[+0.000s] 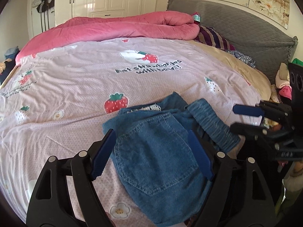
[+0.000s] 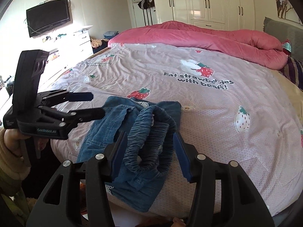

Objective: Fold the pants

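Note:
Small blue denim pants [image 1: 159, 151] lie crumpled near the front edge of the bed, back pocket up; they also show in the right wrist view [image 2: 132, 132] with the gathered elastic waistband [image 2: 151, 138] bunched toward me. My left gripper [image 1: 151, 151] is open, its jaws either side of the pocket area, just above the cloth. My right gripper [image 2: 149, 151] is open, its jaws either side of the waistband. The right gripper also shows in the left wrist view [image 1: 238, 118], and the left gripper in the right wrist view [image 2: 94, 104]. Neither holds the cloth.
The bed has a pink strawberry-print cover [image 1: 94, 79] with a rolled pink quilt [image 1: 123, 28] at the far side and a grey headboard cushion [image 1: 236, 22]. White wardrobes [image 2: 208, 1] stand behind. A wall TV [image 2: 48, 17] and white drawers [image 2: 75, 39] are left.

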Demonstrator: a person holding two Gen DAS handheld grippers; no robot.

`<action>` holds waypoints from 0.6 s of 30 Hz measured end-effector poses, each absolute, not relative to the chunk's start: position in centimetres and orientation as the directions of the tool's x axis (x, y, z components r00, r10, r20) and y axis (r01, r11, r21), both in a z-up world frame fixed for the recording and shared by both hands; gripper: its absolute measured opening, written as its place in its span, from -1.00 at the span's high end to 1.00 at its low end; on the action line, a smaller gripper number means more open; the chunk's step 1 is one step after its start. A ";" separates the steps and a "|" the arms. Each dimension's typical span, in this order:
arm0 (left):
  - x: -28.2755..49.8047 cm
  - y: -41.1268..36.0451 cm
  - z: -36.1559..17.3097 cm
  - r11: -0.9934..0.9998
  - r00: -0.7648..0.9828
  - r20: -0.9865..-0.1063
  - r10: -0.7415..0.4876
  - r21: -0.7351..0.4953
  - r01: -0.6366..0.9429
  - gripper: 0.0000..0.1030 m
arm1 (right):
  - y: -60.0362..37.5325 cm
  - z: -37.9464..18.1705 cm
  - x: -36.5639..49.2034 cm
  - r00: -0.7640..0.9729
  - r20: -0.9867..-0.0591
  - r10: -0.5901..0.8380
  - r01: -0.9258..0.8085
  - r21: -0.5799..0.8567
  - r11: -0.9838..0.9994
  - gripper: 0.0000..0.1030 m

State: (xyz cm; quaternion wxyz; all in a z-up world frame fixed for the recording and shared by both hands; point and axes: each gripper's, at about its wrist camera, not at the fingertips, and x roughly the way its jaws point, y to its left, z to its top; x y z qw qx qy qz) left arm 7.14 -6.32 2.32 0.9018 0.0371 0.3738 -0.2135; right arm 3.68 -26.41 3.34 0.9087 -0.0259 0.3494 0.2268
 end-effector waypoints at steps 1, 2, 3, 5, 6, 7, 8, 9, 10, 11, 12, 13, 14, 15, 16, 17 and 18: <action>6.9 -6.3 2.2 0.905 0.627 -0.691 -0.359 -0.094 0.415 -0.38 | -26.5 3.3 3.7 0.655 -0.649 0.388 -0.424 0.110 0.899 0.00; 6.5 -6.2 2.0 0.905 0.624 -0.693 -0.361 -0.097 0.415 -0.39 | -26.7 3.3 3.8 0.659 -0.650 0.379 -0.416 0.106 0.903 -0.01; 6.3 -6.2 1.9 0.904 0.622 -0.694 -0.364 -0.101 0.416 -0.39 | -26.8 3.3 3.8 0.662 -0.649 0.373 -0.408 0.105 0.907 -0.01; 5.6 -6.4 1.7 0.897 0.613 -0.695 -0.375 -0.104 0.430 -0.40 | -27.2 3.3 4.1 0.668 -0.649 0.364 -0.387 0.115 0.915 -0.01; 5.3 -6.5 1.6 0.894 0.610 -0.697 -0.377 -0.102 0.435 -0.40 | -27.4 3.3 4.2 0.670 -0.649 0.360 -0.376 0.120 0.919 -0.01; 4.9 -6.7 1.4 0.890 0.604 -0.701 -0.380 -0.101 0.444 -0.40 | -27.5 3.3 4.4 0.670 -0.651 0.357 -0.368 0.126 0.921 -0.01; 4.4 -7.0 1.1 0.885 0.594 -0.706 -0.386 -0.101 0.455 -0.40 | -27.6 3.3 4.6 0.670 -0.651 0.358 -0.364 0.133 0.922 -0.01; 4.1 -7.2 0.9 0.880 0.586 -0.710 -0.391 -0.102 0.463 -0.40 | -27.7 3.4 4.9 0.666 -0.651 0.364 -0.362 0.145 0.921 -0.01; 3.7 -7.7 0.4 0.873 0.571 -0.719 -0.396 -0.102 0.477 -0.40 | -27.7 3.5 5.1 0.660 -0.652 0.373 -0.365 0.156 0.918 -0.01; 3.5 -8.0 -0.1 0.871 0.561 -0.730 -0.392 -0.097 0.482 -0.40 | -27.5 3.6 5.4 0.650 -0.652 0.390 -0.376 0.170 0.911 -0.01; 3.3 -8.3 -0.7 0.869 0.549 -0.741 -0.386 -0.093 0.486 -0.40 | -27.2 3.6 5.6 0.644 -0.653 0.398 -0.382 0.176 0.907 -0.02; 3.1 -8.7 -1.3 0.867 0.537 -0.753 -0.381 -0.090 0.489 -0.40 | -26.8 3.7 5.9 0.635 -0.657 0.405 -0.391 0.179 0.903 -0.02; 3.0 -8.9 -2.0 0.870 0.525 -0.767 -0.369 -0.086 0.485 -0.40 | -26.5 3.7 6.1 0.627 -0.662 0.412 -0.402 0.179 0.898 -0.02; 2.9 -9.2 -2.7 0.872 0.513 -0.777 -0.364 -0.091 0.482 -0.40 | -26.2 3.7 6.3 0.623 -0.664 0.414 -0.409 0.175 0.896 -0.02; 2.9 -9.3 -3.3 0.872 0.503 -0.785 -0.361 -0.094 0.480 -0.41 | -25.8 3.7 6.5 0.620 -0.668 0.411 -0.413 0.167 0.895 -0.07; 2.6 -9.5 -3.8 0.875 0.503 -0.791 -0.348 -0.082 0.477 -0.46 | -25.5 3.6 6.8 0.615 -0.673 0.410 -0.418 0.163 0.894 -0.11; 2.4 -9.8 -4.1 0.876 0.506 -0.793 -0.338 -0.069 0.477 -0.49 | -25.2 3.5 7.2 0.606 -0.681 0.411 -0.425 0.160 0.891 -0.16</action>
